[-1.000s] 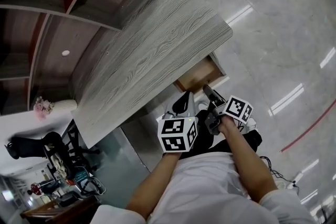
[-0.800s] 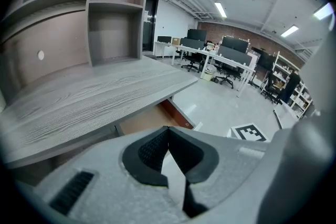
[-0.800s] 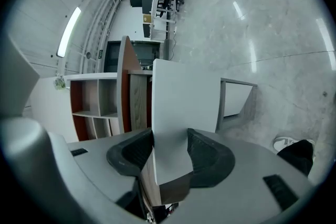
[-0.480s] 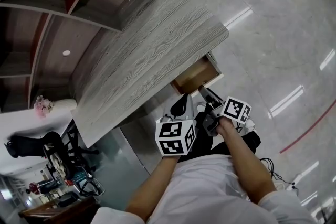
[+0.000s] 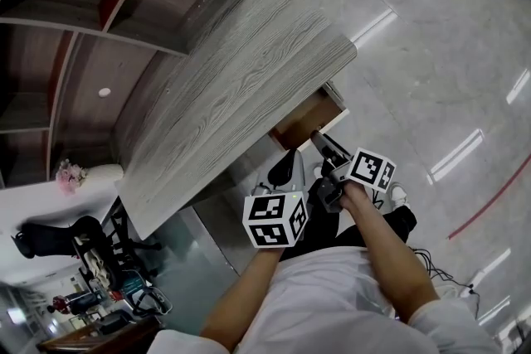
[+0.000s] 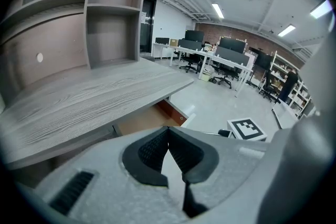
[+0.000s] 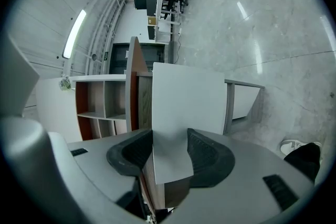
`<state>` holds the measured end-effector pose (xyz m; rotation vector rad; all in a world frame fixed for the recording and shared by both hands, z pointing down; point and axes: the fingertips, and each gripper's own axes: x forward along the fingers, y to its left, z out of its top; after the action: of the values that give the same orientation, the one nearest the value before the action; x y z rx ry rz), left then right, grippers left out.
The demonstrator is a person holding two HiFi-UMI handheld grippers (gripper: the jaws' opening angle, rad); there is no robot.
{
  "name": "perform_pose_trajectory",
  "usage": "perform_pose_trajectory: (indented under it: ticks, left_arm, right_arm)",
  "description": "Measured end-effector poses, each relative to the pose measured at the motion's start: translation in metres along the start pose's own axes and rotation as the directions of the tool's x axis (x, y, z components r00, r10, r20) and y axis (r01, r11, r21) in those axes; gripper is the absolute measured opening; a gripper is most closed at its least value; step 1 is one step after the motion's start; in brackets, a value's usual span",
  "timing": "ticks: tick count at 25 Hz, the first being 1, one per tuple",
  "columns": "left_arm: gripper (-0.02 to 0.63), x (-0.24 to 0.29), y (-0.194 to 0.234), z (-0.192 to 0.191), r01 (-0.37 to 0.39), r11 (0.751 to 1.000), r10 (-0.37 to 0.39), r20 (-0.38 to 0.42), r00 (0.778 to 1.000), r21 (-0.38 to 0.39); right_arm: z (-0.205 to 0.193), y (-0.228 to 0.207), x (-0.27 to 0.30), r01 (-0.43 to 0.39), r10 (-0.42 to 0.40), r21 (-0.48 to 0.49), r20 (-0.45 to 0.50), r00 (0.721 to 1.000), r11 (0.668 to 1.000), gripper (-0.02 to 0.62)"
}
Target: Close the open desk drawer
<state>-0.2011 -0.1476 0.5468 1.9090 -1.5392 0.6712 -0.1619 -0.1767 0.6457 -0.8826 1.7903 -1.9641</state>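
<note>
Drawer (image 5: 309, 117): pulled out under the corner of the desk top (image 5: 232, 87), brown inside showing.
Right gripper (image 5: 316, 138): jaws apart, close up to the pale drawer front (image 7: 184, 94), which fills the gap; contact unclear.
Left gripper (image 6: 168, 131): jaws together, empty, short of the drawer.
Around: shelf unit (image 5: 108, 4) on the desk; office chairs (image 6: 210, 60) across the glossy floor (image 5: 431, 54).

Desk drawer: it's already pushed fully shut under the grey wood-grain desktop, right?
No. The desk drawer is open, not shut: it sticks out from under the grey wood-grain desktop, and the head view shows its brown inside.
</note>
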Motion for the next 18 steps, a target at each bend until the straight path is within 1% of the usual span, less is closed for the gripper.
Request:
perform_pose_trajectory:
  ticks: [8, 13, 18]
  left_arm:
    - [0.006, -0.001, 0.003, 0.000, -0.010, 1.000, 0.010, 0.007, 1.000, -0.003]
    - [0.006, -0.003, 0.008, 0.000, -0.015, 1.000, 0.015, 0.012, 1.000, -0.009]
    - [0.006, -0.003, 0.010, -0.002, -0.017, 1.000, 0.018, 0.011, 1.000, -0.014]
  right_arm:
    - [0.004, 0.006, 0.018, -0.019, 0.019, -0.009, 0.002, 1.000, 1.000, 0.198]
    - [0.008, 0.019, 0.033, -0.044, 0.044, -0.025, 0.004, 0.999, 0.999, 0.198]
    - [0.012, 0.022, 0.044, -0.049, 0.049, -0.026, 0.002, 0.999, 0.998, 0.198]
